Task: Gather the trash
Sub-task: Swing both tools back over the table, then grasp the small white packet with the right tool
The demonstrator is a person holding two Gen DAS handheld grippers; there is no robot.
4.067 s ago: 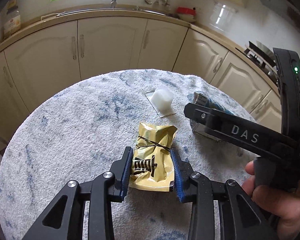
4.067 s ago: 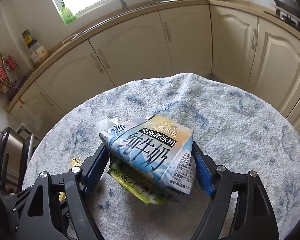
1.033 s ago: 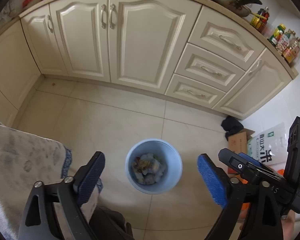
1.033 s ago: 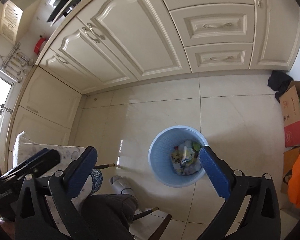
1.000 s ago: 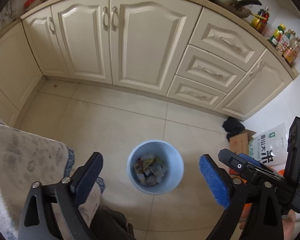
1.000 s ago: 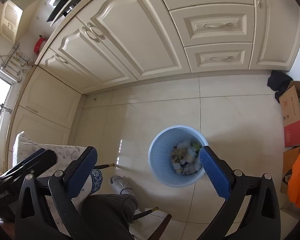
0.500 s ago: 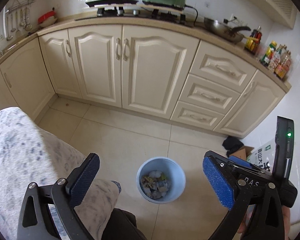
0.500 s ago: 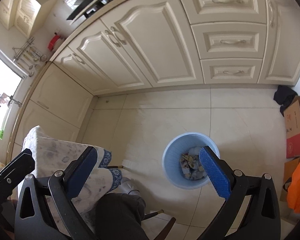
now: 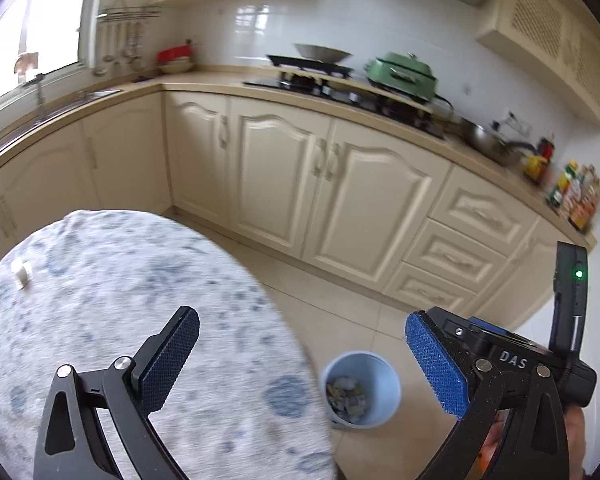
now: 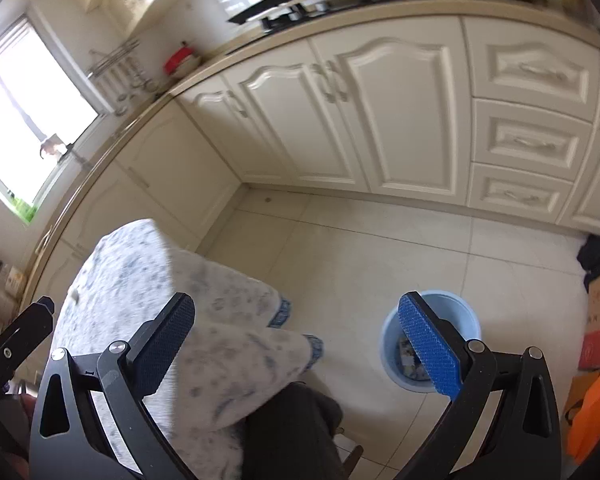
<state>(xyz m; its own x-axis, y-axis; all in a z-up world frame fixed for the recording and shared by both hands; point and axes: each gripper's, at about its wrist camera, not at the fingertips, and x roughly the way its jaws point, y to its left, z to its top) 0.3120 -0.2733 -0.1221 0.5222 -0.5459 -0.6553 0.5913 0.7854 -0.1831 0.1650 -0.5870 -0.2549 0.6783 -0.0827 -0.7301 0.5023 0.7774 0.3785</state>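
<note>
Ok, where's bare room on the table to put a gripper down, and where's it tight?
The tablecloth shows bare from the small white piece near its far left edge across to the rim above the blue bin. Both the left gripper and right gripper are open and empty. Tightest is the floor beside the bin.

Beside the one round table point(image 9: 100, 280) stands one blue bin point(image 9: 374, 384), on the floor near its edge. One small white scrap point(image 9: 21, 273) lies on the table's far side. Two grippers are over the table: the left gripper point(image 9: 300, 354) and the right gripper point(image 10: 296, 334), each empty, jaws wide apart.
</note>
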